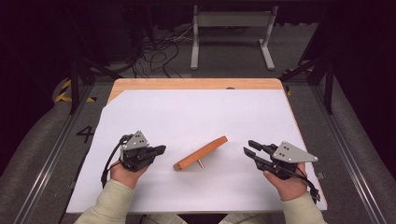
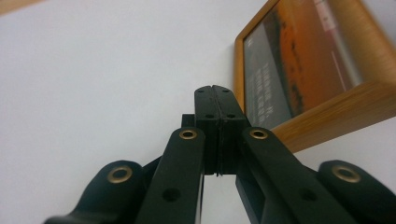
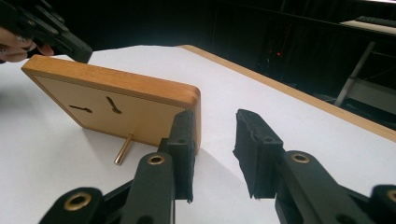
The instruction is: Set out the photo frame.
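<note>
Forearms in pale sleeves enter at bottom of high view, each hand holding gripper. Left gripper (image 1: 161, 149) low on white table sheet (image 1: 196, 112), jaws pressed together, nothing between them, tip near picture frame. Right gripper (image 1: 249, 148) jaws spread wide, empty, just beside frame's other end. Wooden picture frame (image 1: 201, 153) stands tilted between grippers, propped on small brass peg (image 3: 123, 149); back shows two keyhole slots. Front glass faces left gripper.

A picture frame (image 1: 201, 153) stands on the table (image 1: 196, 107) between both grippers.
</note>
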